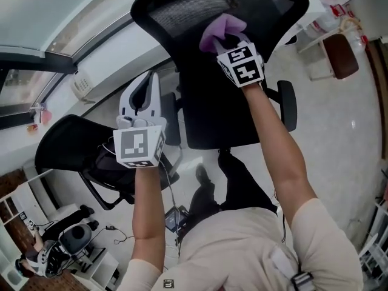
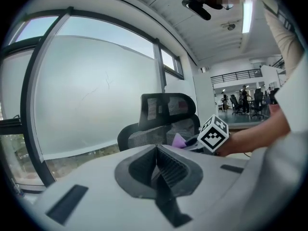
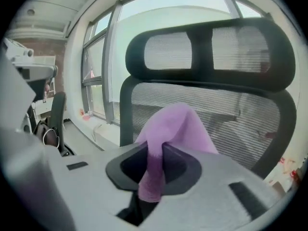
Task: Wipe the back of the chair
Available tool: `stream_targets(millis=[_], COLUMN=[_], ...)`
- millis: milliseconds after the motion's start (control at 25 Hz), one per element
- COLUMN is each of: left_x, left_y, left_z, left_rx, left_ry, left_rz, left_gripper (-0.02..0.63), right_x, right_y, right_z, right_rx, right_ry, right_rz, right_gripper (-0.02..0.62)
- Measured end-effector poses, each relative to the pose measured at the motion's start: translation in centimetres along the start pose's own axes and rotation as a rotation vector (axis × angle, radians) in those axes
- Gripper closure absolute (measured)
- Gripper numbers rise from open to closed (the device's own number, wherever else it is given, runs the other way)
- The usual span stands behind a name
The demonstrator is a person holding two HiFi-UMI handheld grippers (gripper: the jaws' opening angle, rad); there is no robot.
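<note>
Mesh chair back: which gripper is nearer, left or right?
Right. The right gripper, shut on the purple cloth, is at the mesh chair back; the left gripper, shut, hangs apart beside it.

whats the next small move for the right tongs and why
Probably ease the right tongs forward until the cloth presses firmly on the chair back. The tongs are shut on the cloth, which sits right at the mesh, but firm contact isn't clear, and wiping needs it.

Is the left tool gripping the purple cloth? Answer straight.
No, the left tool is shut on nothing, while the purple cloth is pinched in the right tool.
</note>
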State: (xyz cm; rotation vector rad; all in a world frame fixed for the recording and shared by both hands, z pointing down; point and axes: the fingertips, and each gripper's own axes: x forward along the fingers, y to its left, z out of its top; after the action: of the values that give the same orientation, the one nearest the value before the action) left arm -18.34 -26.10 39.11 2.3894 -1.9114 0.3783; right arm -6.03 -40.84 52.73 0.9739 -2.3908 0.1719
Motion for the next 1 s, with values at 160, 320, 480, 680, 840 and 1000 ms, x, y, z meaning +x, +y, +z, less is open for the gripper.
stream_targets(millis=[160, 320, 480, 680, 840, 1000], left_x=[-2.6, -5.4, -8.4, -12.7, -15.8, -18.6], left_y=[-0.3, -0.7, -1.3, -1.9, -1.8, -1.2], left_z=[1.5, 3.3, 5.4, 7.6, 9.1, 10.4], left_rx=[0.006, 0.001, 0.009, 0.012, 0.024, 0.03], left_ry=[-0.01, -0.029, -0.056, -0.073, -0.098, -0.107], left_rz=[-0.009, -0.02, -0.033, -0.046, -0.051, -0.054], left_gripper=[0.598, 0.598, 0.598, 0.598, 0.598, 0.598], right_x=[-5.1, -10.6, -16.2, -23.1, -28.1, -32.3], right_y=[0.7, 1.8, 2.8, 4.8, 6.2, 7.9], right_z=[1.8, 3.2, 5.1, 7.8, 10.1, 11.8], right_rx=[0.011, 0.003, -0.007, -0.026, -0.072, -0.105], right_ry=[-0.047, -0.085, -0.135, -0.204, -0.254, -0.276], right_rz=[-0.022, -0.046, -0.075, -0.106, -0.128, -0.142], right_gripper=[0.546, 0.546, 0.546, 0.546, 0.546, 0.546])
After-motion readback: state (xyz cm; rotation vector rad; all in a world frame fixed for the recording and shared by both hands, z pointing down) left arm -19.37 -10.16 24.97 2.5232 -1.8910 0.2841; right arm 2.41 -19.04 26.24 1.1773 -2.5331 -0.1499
